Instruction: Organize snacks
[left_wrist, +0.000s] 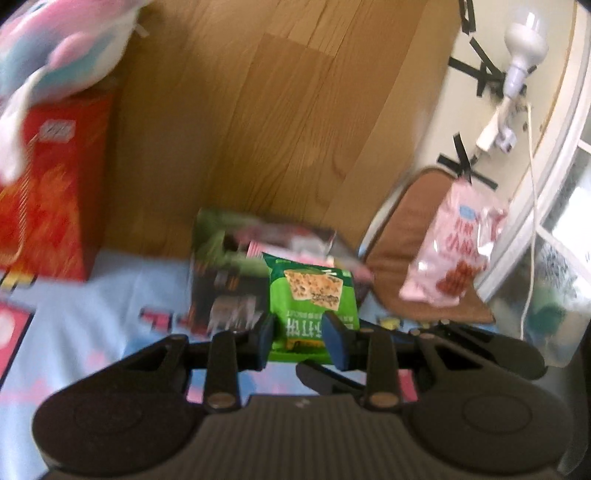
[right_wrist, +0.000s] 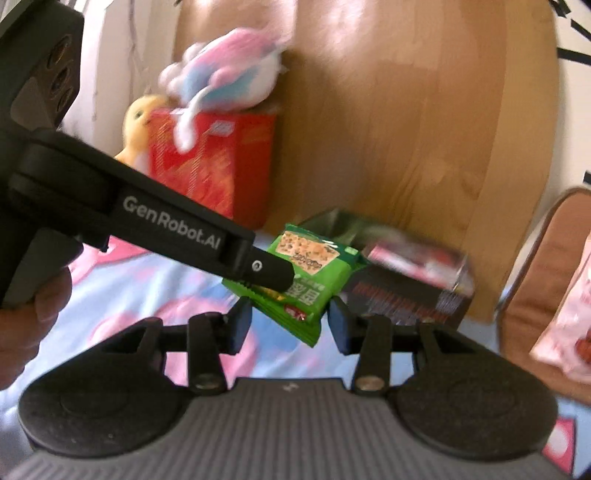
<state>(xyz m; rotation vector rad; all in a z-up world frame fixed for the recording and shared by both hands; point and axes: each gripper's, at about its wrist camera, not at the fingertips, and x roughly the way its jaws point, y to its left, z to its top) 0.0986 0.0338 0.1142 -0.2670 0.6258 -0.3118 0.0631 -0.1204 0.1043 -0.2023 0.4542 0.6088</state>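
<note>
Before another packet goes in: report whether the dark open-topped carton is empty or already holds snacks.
Already holds snacks. The dark open-topped carton shows pink and red packets inside its open top; how full cannot be told.

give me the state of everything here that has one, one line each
left claw: shut on the green cracker packet
green cracker packet: held up off the bedding
right claw: jaws stand either side of the packet's lower corner, grip unclear
dark snack box: top open, packets inside
pink snack bag: sealed, lying on the brown cushion
red box: upright, plush toy on top
</note>
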